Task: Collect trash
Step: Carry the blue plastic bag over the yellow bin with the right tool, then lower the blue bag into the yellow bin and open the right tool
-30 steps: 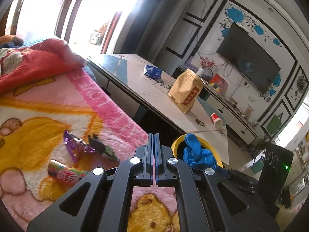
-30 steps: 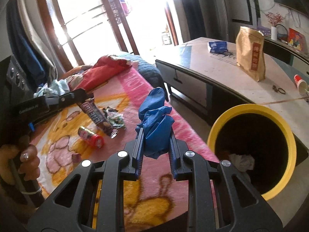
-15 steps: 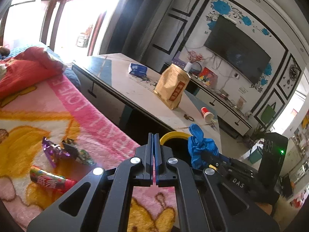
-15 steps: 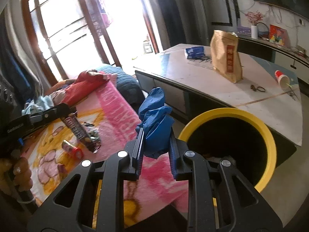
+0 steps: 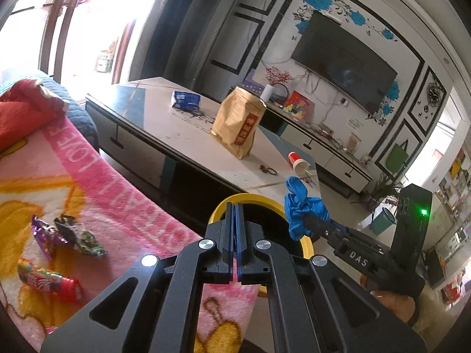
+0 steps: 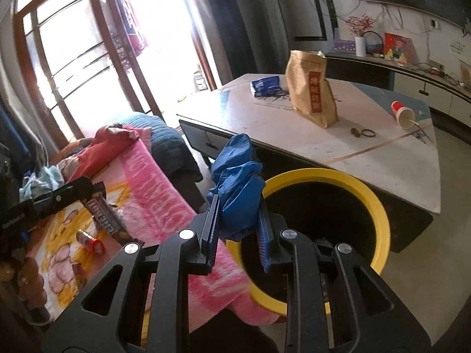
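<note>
My right gripper [image 6: 238, 229] is clamped on a crumpled blue rubber glove [image 6: 237, 185], which bulges up between the ribbed blue pads and sits over the near rim of the round yellow-rimmed black trash bin [image 6: 379, 206]; some pale scrap lies at the bottom of the bin. From the left wrist view I see the same glove [image 5: 303, 209] held above the bin's far side, with the bin's yellow rim [image 5: 223, 206] curving just behind my left gripper [image 5: 235, 235]. The left gripper's jaws are pressed flat together with nothing between them (only a thin seam shows). It hangs over the edge of the pink fleece blanket with yellow cartoon print [image 5: 97, 176]. On that blanket, well left of the bin, lie a purple foil wrapper [image 5: 41, 229], a dark crumpled green-patterned wrapper [image 5: 82, 238] touching it, and a red and multicoloured candy tube [image 5: 47, 279] nearer me. The right wrist view also shows a brown chocolate-bar wrapper [image 6: 106, 220] on the blanket beside the left gripper's fingers. Beyond the bin stands the low white-topped coffee table [image 5: 188, 135], carrying a tan paper bag with a red label [image 5: 238, 123], a blue plastic packet [image 5: 185, 100] and a tipped red paper cup [image 5: 297, 161].
</note>
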Available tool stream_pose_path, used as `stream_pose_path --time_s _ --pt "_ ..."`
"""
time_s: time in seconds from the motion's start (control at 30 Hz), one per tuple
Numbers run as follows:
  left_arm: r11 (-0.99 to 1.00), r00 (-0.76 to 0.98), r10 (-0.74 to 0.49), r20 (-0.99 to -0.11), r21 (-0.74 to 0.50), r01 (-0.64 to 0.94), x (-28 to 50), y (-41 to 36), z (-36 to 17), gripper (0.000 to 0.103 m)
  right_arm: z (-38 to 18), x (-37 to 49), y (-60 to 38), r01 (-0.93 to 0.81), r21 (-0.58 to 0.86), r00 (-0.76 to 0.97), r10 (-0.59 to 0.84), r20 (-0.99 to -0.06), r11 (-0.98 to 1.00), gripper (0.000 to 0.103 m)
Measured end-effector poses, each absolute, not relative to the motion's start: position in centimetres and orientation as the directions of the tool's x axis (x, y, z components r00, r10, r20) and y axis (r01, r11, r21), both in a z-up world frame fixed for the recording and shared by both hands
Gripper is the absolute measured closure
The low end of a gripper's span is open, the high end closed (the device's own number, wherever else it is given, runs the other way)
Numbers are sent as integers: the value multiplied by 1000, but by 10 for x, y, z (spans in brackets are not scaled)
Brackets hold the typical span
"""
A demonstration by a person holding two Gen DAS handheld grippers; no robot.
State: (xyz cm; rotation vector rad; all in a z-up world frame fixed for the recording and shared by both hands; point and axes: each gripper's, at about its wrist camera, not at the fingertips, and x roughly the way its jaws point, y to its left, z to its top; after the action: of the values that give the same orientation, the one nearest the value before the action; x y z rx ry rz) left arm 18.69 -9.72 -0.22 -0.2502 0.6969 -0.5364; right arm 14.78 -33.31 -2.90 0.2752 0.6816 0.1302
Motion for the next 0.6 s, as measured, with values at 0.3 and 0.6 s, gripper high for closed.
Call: stream_pose_path --time_s 0.3,0.6 --pt "820 611 -573 -546 -390 420 189 -122 -7 102 -29 151 -356 30 291 781 159 -603 956 86" --pt "806 589 -591 -551 -382 452 192 -146 -12 102 -33 153 -377 95 290 783 108 -612 952 86"
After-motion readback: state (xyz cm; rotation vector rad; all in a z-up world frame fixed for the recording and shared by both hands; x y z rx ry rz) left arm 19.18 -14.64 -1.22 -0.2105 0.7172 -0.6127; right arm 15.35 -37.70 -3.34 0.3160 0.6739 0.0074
